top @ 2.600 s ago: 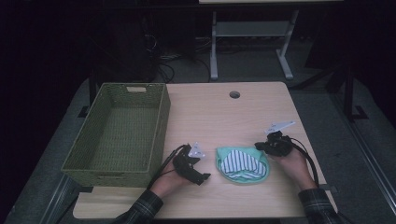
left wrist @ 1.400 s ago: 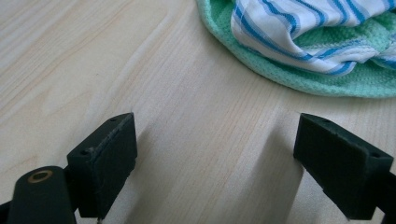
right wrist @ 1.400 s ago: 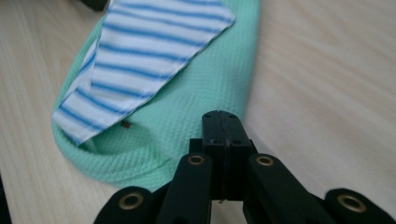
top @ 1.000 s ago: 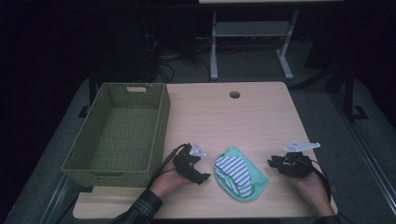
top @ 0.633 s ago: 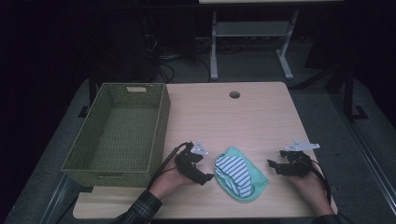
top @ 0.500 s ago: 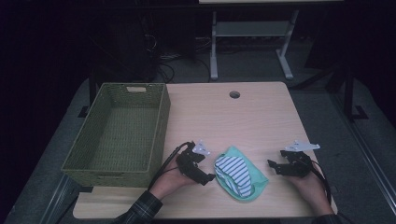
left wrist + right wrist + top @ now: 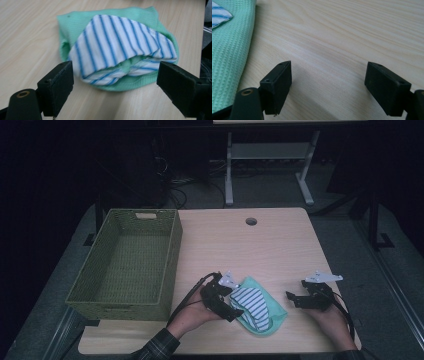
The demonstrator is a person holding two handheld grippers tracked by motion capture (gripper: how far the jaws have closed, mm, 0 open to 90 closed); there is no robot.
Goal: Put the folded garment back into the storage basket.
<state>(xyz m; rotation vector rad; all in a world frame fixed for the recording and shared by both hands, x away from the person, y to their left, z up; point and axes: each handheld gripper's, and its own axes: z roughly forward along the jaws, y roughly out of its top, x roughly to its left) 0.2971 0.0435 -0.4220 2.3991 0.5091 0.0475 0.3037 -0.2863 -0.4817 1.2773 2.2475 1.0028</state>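
Note:
A white cloth with blue stripes [image 7: 252,302] lies folded on a green waffle cloth [image 7: 274,319] near the table's front edge. My left gripper [image 7: 236,306] is at the pile's left side and stands open. In the left gripper view its jaws [image 7: 116,75] frame the striped cloth [image 7: 117,42] and the green cloth [image 7: 75,22] without pressing on them. My right gripper [image 7: 296,290] rests to the right, apart from the pile. Its jaws have just been opening and nothing is between them [image 7: 327,72]. The green cloth's edge [image 7: 229,50] lies to their left.
A green woven basket [image 7: 172,255] with nothing in it stands along the left side of the wooden table [image 7: 250,250]. A round cable hole [image 7: 251,221] sits near the far edge. Beyond the table a white frame [image 7: 229,170] stands on the dark floor.
My right gripper left the cloth's right edge, drew back to the right and opened its jaws. My left gripper edged closer to the pile. The cloths now lie folded more tightly.

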